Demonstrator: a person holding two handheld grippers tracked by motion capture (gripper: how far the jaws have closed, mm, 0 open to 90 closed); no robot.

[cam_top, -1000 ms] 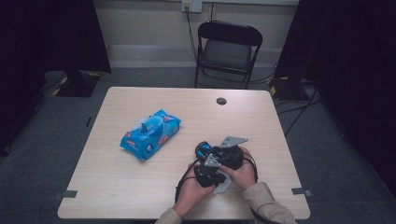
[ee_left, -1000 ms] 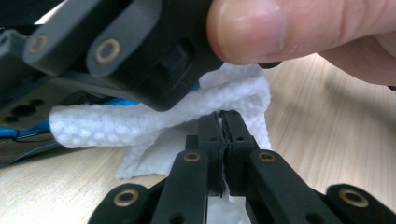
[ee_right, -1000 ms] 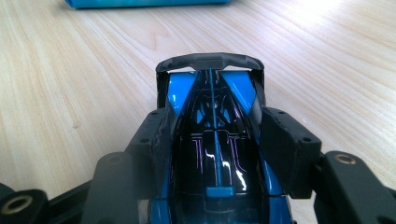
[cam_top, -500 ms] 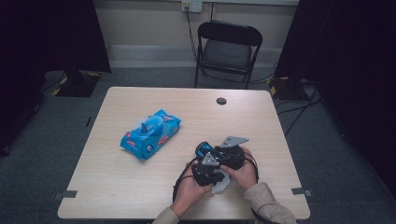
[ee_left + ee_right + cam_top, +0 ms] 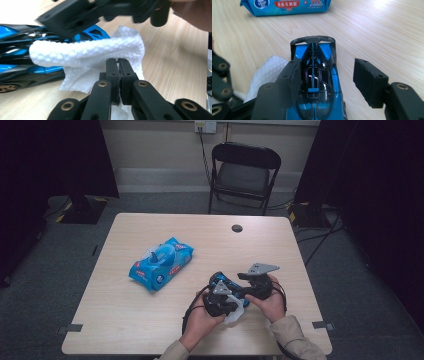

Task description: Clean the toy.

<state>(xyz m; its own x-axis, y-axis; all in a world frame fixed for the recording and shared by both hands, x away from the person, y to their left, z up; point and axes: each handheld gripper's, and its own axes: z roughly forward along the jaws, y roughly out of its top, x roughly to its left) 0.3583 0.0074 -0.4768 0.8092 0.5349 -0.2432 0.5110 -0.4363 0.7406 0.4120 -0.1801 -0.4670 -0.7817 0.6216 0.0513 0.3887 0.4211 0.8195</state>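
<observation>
Wiping the blue toy car [image 5: 315, 82] looks like my job, judging from how things lie. It sits on the table [image 5: 150, 320] near my edge, between my two tools. My left gripper [image 5: 119, 75] has its jaws pressed together on a white wet wipe [image 5: 100, 53], which is draped against the car's side. My right gripper [image 5: 327, 80] stands wide open astride the car; the left pad seems to touch its flank, the right pad is clear of it.

The risk I see is that the car is not clamped. If I rub with the wipe, the car may roll or skid away. The thin wipe could also slip out of my pinch. The blue wipes pack [image 5: 161, 263] lies well apart, farther up the table.
</observation>
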